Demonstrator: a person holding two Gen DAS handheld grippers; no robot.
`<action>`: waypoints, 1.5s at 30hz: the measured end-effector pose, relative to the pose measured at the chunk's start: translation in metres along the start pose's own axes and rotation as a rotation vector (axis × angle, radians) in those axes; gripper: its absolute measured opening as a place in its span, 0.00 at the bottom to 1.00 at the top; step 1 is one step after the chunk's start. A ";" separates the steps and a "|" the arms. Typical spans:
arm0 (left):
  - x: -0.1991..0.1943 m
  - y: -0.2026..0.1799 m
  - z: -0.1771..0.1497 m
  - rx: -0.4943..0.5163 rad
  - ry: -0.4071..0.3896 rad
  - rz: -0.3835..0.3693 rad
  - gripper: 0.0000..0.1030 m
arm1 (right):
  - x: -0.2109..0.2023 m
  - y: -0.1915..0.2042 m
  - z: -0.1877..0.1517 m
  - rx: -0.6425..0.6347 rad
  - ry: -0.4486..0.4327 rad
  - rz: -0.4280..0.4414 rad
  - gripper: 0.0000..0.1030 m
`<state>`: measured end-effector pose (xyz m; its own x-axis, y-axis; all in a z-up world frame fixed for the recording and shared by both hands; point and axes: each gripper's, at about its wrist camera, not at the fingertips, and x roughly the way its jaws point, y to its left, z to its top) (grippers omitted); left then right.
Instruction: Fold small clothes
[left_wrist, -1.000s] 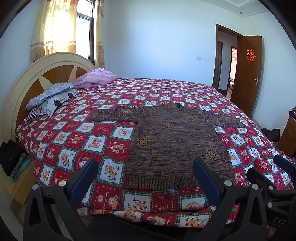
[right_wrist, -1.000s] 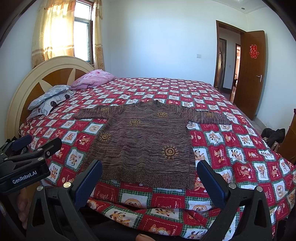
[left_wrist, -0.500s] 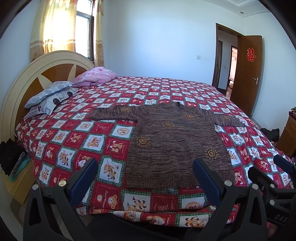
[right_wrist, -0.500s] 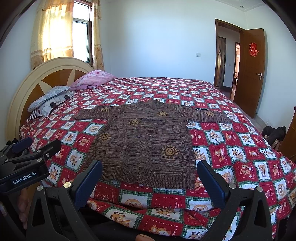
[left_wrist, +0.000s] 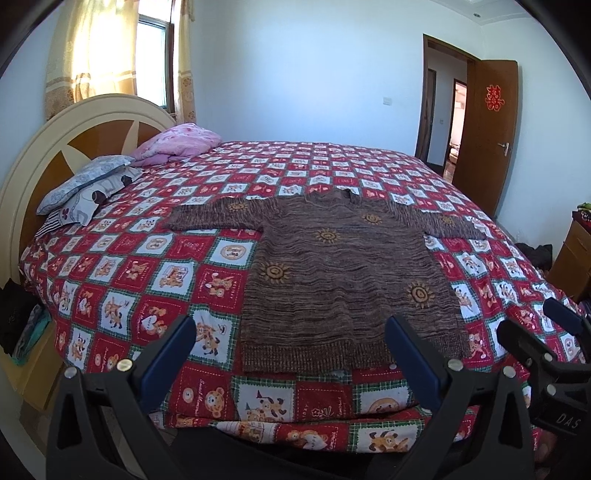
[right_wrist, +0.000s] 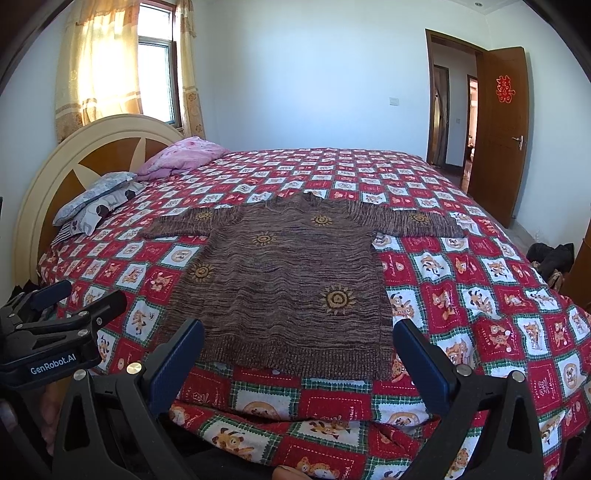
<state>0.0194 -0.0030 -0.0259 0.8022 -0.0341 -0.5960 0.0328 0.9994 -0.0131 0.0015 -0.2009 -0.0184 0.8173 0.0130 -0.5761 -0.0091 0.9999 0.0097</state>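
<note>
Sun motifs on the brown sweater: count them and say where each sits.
6 on the sweater: left sleeve, right sleeve, below the collar, upper chest, left side, lower right. The underside is hidden.

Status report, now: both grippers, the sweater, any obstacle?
Left gripper open, empty. Right gripper open, empty. Brown sweater flat on the quilt, sleeves spread, unfolded. Nothing lies on it.
</note>
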 end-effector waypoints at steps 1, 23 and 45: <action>0.003 0.000 0.002 0.007 0.009 0.001 1.00 | 0.004 -0.002 0.000 0.002 0.004 -0.001 0.99; 0.145 -0.031 0.059 0.101 0.061 -0.023 1.00 | 0.178 -0.147 0.023 0.250 0.236 -0.073 0.94; 0.284 -0.052 0.122 0.112 0.098 0.144 1.00 | 0.338 -0.375 0.145 0.460 0.230 -0.309 0.42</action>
<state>0.3181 -0.0661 -0.0962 0.7420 0.1151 -0.6605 -0.0071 0.9864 0.1640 0.3646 -0.5718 -0.0984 0.5960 -0.2267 -0.7704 0.5017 0.8542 0.1368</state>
